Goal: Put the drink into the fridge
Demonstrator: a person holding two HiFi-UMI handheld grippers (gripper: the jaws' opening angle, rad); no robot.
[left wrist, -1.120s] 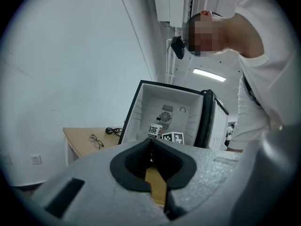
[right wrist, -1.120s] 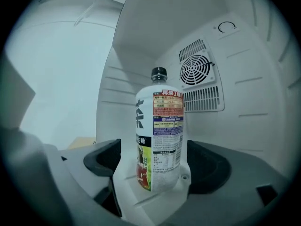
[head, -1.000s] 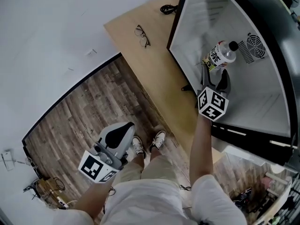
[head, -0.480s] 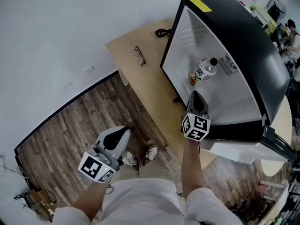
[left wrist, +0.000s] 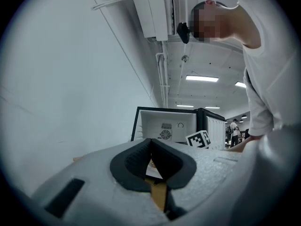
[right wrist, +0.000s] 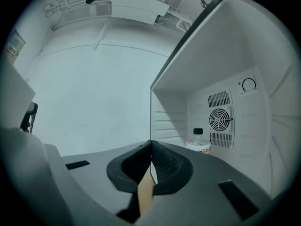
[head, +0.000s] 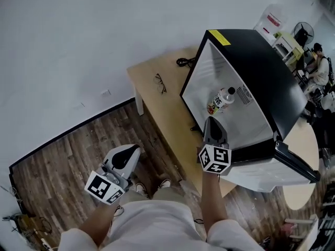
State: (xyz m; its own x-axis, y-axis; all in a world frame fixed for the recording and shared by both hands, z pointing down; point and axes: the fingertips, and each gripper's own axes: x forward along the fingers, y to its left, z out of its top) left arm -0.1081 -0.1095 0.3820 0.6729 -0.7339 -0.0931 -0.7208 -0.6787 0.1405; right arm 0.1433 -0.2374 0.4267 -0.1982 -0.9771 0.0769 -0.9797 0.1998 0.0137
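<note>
Right gripper (head: 210,121) has backed out, clenched empty, the clear black-capped plastic bottle (head: 219,101) upright beyond its fingertips. Left gripper (left wrist: 150,143) clenched; withdraw straight.

Black fridge (head: 264,69), white inside; tan table (head: 168,111); brown wood-grain floor (head: 65,156).

The fridge (head: 264,61) has a glossy black shell over a smooth white plastic lining. The drink bottle (head: 221,99) is clear plastic with a printed label. The table (head: 162,109) is pale, smooth wood, and the floor (head: 68,156) is darker, grained planking. The left gripper (head: 132,150) and right gripper (head: 211,121) have matt grey plastic casings and black ribbed pads (right wrist: 169,165). The person's shirt (head: 157,224) is white cloth.
</note>
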